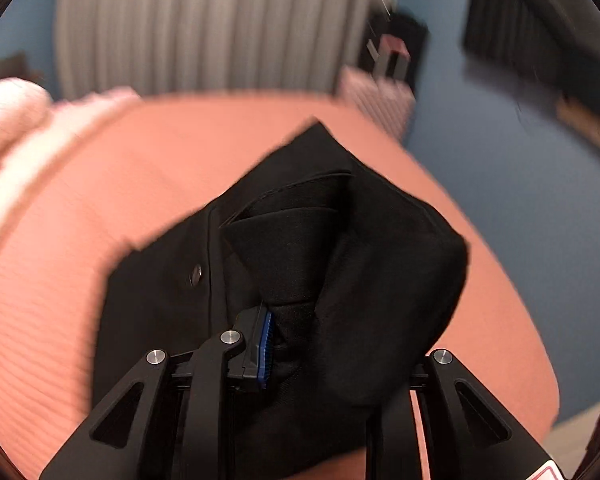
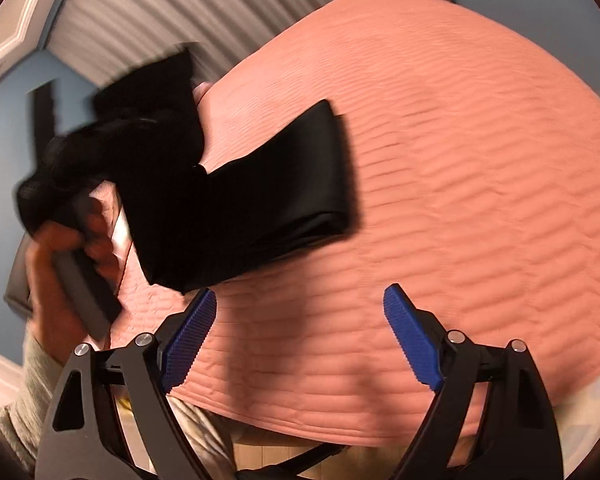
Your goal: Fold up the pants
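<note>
A bed [image 2: 460, 160] carries everything, covered by a salmon-pink quilted spread with wavy stitched ridges. The black pants [image 2: 252, 208] lie partly on it as a folded block near its left side in the right wrist view, their other end lifted off the spread. At the far edge, in the left wrist view, pale pink bedding [image 1: 16, 120] is bunched up, too blurred to identify.

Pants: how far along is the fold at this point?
Partly done: in the right wrist view the black pants already lie doubled in layers on the pink bedspread. In hand: the left hand-held gripper is shut on a bunch of the fabric and lifts that end. The right hand-held gripper is open and empty. Left: lay the lifted end over and flatten it.
</note>
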Tool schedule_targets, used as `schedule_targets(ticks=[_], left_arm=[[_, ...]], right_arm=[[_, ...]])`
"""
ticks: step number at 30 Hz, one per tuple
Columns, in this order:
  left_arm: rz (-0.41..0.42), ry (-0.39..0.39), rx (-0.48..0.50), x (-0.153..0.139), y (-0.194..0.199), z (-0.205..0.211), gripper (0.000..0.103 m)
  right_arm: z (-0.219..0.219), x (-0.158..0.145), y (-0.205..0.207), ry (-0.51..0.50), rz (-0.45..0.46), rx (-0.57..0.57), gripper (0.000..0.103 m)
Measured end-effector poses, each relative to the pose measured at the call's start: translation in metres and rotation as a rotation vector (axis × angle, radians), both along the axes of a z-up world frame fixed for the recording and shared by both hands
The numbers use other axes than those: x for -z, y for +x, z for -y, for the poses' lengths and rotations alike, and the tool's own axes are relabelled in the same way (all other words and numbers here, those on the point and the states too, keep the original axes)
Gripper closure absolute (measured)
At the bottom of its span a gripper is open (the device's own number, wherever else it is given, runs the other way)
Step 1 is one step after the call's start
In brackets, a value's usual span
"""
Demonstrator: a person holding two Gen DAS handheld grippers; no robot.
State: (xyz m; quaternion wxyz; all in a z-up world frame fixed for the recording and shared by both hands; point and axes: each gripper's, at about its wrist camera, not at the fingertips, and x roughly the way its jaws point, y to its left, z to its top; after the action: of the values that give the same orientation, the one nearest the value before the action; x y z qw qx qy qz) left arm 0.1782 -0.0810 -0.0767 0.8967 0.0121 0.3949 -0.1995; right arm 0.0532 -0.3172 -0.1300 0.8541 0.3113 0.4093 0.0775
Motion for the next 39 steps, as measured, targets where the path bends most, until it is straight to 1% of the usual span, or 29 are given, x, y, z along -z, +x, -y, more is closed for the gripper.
schedule_targets(ticks=[1,2,3,5,6,7,10,11,14,15,17,19,21,22,23,25,26,27,28,30,31,32,33,34,35,36,37,38,39], left_arm=[[-0.058,0.06,0.027,0.031,0.0,0.028,0.077],[-0.146,0.137,0.047,0.068,0.0,0.053,0.077],[-0.181,0.196,0.039,0.09,-0.005,0.066,0.076],[0.002,0.302,-0.004,0.091,-0.036,0.081,0.075],[0.027,0.336,0.015,0.087,-0.047,0.089,0.07],[0.004,0.31,0.046,0.082,-0.051,0.09,0.062],[-0.032,0.209,0.065,0.059,-0.057,0.073,0.058],[-0.023,0.161,0.068,0.048,-0.062,0.063,0.046],[0.035,0.064,-0.019,0.007,-0.062,0.004,0.027],[0.049,0.04,-0.056,-0.003,-0.057,-0.019,0.025],[0.056,0.052,-0.128,-0.012,-0.055,-0.053,0.024],[0.049,0.11,-0.209,-0.017,-0.046,-0.086,0.024],[0.025,0.128,-0.252,-0.015,-0.03,-0.109,0.024],[-0.011,0.122,-0.264,-0.01,-0.021,-0.12,0.024],[-0.044,0.112,-0.265,-0.005,-0.018,-0.123,0.024],[-0.129,0.089,-0.243,0.017,-0.015,-0.126,0.024],[-0.164,0.111,-0.259,0.036,-0.018,-0.129,0.024],[-0.221,0.155,-0.277,0.054,-0.011,-0.129,0.024],[-0.246,0.156,-0.287,0.072,-0.008,-0.132,0.022],[-0.232,0.13,-0.313,0.081,-0.012,-0.141,0.012],[-0.246,0.104,-0.313,0.081,-0.011,-0.147,0.011],[-0.271,0.075,-0.295,0.082,-0.008,-0.153,0.009],[-0.287,0.058,-0.275,0.086,-0.005,-0.154,0.007],[-0.302,0.04,-0.255,0.088,-0.006,-0.157,0.005],[-0.32,0.019,-0.24,0.089,-0.003,-0.161,0.005],[-0.318,0.01,-0.245,0.087,0.001,-0.166,0.006],[-0.303,0.006,-0.259,0.079,0.0,-0.169,0.009],[-0.275,0.008,-0.27,0.07,-0.004,-0.167,0.011],[-0.208,0.023,-0.292,0.054,-0.006,-0.165,0.011]], right_arm=[[0.008,0.003,-0.004,0.007,-0.003,0.018,0.019],[0.017,0.005,-0.008,0.017,-0.009,0.035,0.019],[0.028,0.008,-0.014,0.027,-0.017,0.056,0.019],[0.044,0.007,-0.023,0.02,-0.009,0.083,0.019],[0.049,0.006,-0.025,0.016,-0.002,0.095,0.019],[0.057,0.006,-0.027,0.017,0.004,0.106,0.019],[0.07,0.009,-0.023,0.009,-0.002,0.121,0.019],[0.073,0.007,-0.019,0.009,0.006,0.125,0.019],[0.068,-0.002,-0.003,-0.023,0.041,0.098,0.019],[0.069,-0.001,0.001,-0.044,0.043,0.083,0.019],[0.058,-0.007,0.018,-0.085,0.044,0.033,0.019],[0.035,-0.024,0.044,-0.104,0.091,-0.06,0.018],[0.004,-0.044,0.079,-0.136,0.141,-0.193,0.018],[-0.015,-0.052,0.099,-0.173,0.163,-0.262,0.027],[-0.033,-0.056,0.122,-0.195,0.165,-0.317,0.044],[-0.058,-0.058,0.154,-0.17,0.141,-0.366,0.051],[-0.073,-0.056,0.172,-0.138,0.134,-0.387,0.058],[-0.09,-0.049,0.189,-0.118,0.116,-0.42,0.06],[-0.104,-0.037,0.202,-0.115,0.084,-0.445,0.06],[-0.114,0.013,0.218,-0.165,-0.047,-0.463,0.061],[-0.099,0.038,0.217,-0.189,-0.098,-0.421,0.068],[-0.065,0.051,0.208,-0.073,-0.072,-0.343,0.103],[-0.041,0.058,0.204,0.06,-0.086,-0.289,0.103],[-0.014,0.058,0.196,0.096,-0.125,-0.186,0.103],[-0.003,0.045,0.192,0.035,-0.129,-0.138,0.103],[-0.003,0.032,0.193,-0.019,-0.114,-0.142,0.103],[-0.011,0.013,0.197,-0.075,-0.085,-0.167,0.097],[-0.024,-0.004,0.208,-0.074,-0.046,-0.215,0.097],[-0.034,-0.013,0.216,-0.054,-0.025,-0.245,0.097]])
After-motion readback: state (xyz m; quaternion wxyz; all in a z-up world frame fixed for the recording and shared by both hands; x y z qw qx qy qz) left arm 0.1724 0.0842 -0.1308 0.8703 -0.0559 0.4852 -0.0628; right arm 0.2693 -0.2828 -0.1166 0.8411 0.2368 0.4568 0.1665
